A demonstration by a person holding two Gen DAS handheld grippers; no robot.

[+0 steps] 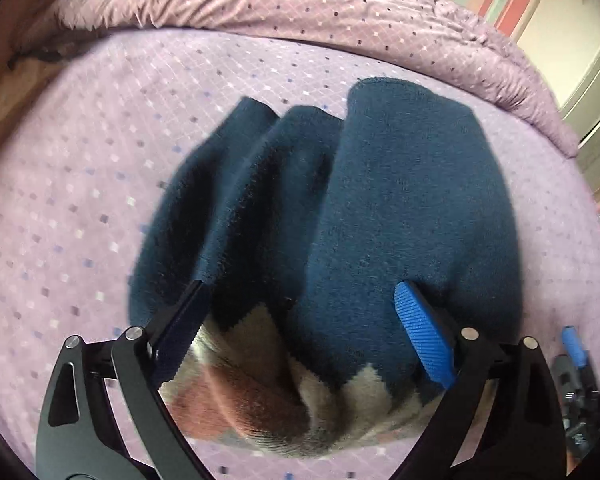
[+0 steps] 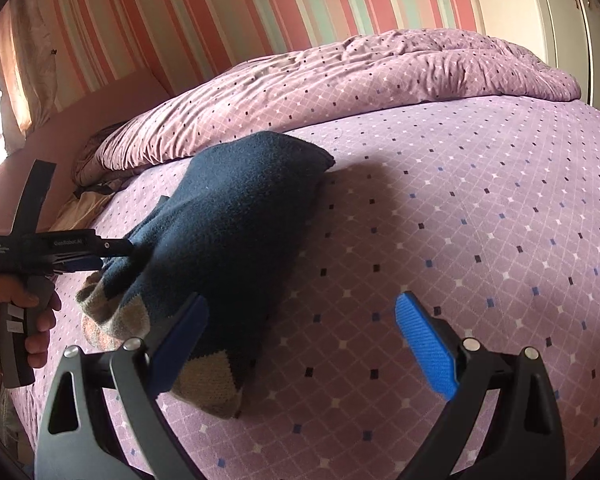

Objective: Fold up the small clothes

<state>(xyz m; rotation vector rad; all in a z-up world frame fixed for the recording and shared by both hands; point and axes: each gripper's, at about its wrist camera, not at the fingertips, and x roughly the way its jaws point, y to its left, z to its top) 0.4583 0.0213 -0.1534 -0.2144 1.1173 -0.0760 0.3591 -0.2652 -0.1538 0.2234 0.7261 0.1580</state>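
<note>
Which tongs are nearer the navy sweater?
Left. The left tongs straddle the bunched navy sweater, fabric between their open fingers at its patterned hem. The right tongs hover open beside it, left finger overlapping its edge in view, gripping nothing.

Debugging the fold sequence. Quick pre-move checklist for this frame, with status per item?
1. Navy sweater on the bed sheet: ok, bunched in thick folds, not flat.
2. Left gripper around the garment: ok, fingers wide apart with fabric bulging between; actual grip cannot tell.
3. Right gripper free: ok, open; left finger overlaps the sweater's patterned hem, contact cannot tell.
4. Patterned hem located: ok, at the near end by both grippers.
5. Duvet away from the sweater: ok, piled behind.
</note>
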